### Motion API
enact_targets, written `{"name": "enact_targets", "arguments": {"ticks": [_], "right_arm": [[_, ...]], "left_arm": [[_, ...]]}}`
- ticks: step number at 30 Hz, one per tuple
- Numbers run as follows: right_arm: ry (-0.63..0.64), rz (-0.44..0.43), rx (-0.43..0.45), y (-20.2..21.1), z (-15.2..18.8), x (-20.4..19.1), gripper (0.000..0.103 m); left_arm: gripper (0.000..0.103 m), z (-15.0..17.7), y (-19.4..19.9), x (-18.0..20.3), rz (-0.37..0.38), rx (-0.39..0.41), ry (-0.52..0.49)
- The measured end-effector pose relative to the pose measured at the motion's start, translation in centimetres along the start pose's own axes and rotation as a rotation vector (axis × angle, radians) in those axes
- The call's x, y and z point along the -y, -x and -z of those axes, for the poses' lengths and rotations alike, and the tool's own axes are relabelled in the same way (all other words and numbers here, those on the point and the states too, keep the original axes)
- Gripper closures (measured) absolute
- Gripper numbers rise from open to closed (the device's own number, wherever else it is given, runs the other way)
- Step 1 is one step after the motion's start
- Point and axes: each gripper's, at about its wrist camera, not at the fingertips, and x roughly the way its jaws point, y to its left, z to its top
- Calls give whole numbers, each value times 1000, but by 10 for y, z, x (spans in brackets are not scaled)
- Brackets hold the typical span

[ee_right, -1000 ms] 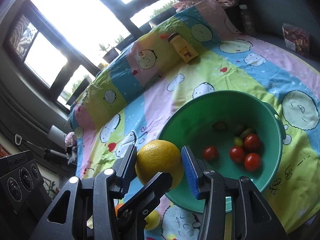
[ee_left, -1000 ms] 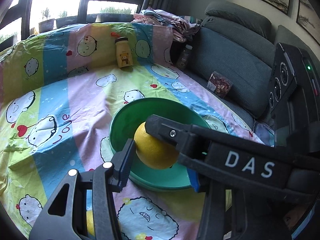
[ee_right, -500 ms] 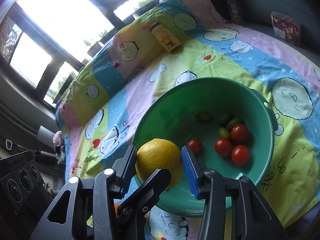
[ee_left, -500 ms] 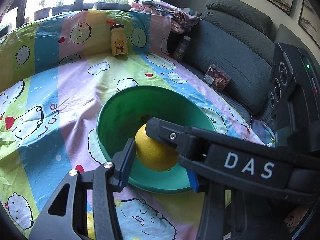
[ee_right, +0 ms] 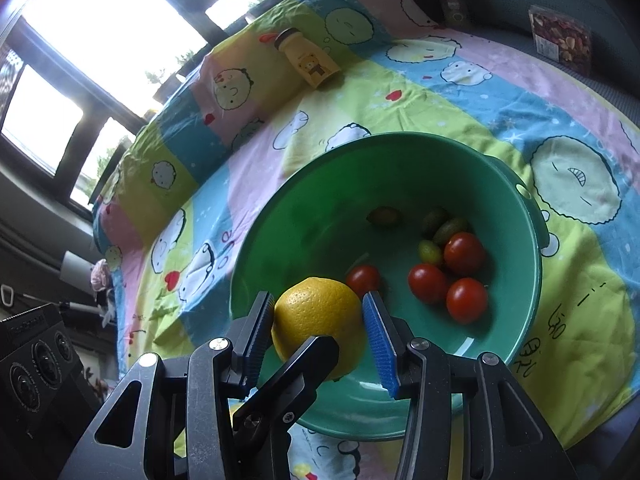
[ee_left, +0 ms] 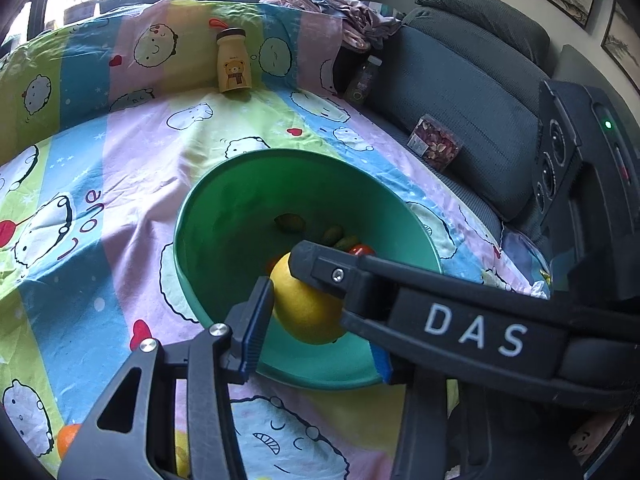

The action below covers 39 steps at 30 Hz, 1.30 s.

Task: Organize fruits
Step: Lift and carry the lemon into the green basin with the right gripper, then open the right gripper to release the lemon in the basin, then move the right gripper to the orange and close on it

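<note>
Fingers (ee_right: 256, 332) of the right gripper (ee_right: 318, 316) clamp one pebbly yellow citrus (ee_right: 316, 308) over the basin's 7 o'clock side. The left gripper (ee_left: 320, 320) brackets the same fruit, its jaws just closing. Its far pad is hidden, so its grip cannot be told. One cartoon-print sheet (ee_right: 440, 92) carries one round green plastic basin (ee_right: 304, 216). Inside lie four glossy red tomatoes (ee_right: 464, 254) at 3 o'clock and four small, dim green ovals (ee_right: 430, 250) towards 1 o'clock.

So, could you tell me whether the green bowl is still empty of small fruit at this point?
No, the green bowl already holds several red cherry tomatoes and a few small green fruits.
</note>
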Motion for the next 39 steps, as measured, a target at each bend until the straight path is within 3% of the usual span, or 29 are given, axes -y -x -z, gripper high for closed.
{"name": "enact_targets", "arguments": {"ticks": [3,13,20,23,30,36,39], "right_arm": [[0,-44,-4,0,0,1,54],[13,-12,19,5,1,-6,54],[34,12,44,12,3,-14,54],[46,1,56,18,4,-18,54],[116,-86,55,27,13,-41,52],[233,-234,-29,17,29,-77,42],[291,-258,-79,7,41,-98,33]], "left_arm": [[67,0,-1,-1,55,-2,14],[66,-1,3,-1,53,-4,23],[62,0,15,-9,38,2,50],[55,2,28,-15,27,27,70],[28,18,78,-48,-107,103,183],[24,58,117,-97,-240,115,374],[24,79,131,-116,-285,94,461]]}}
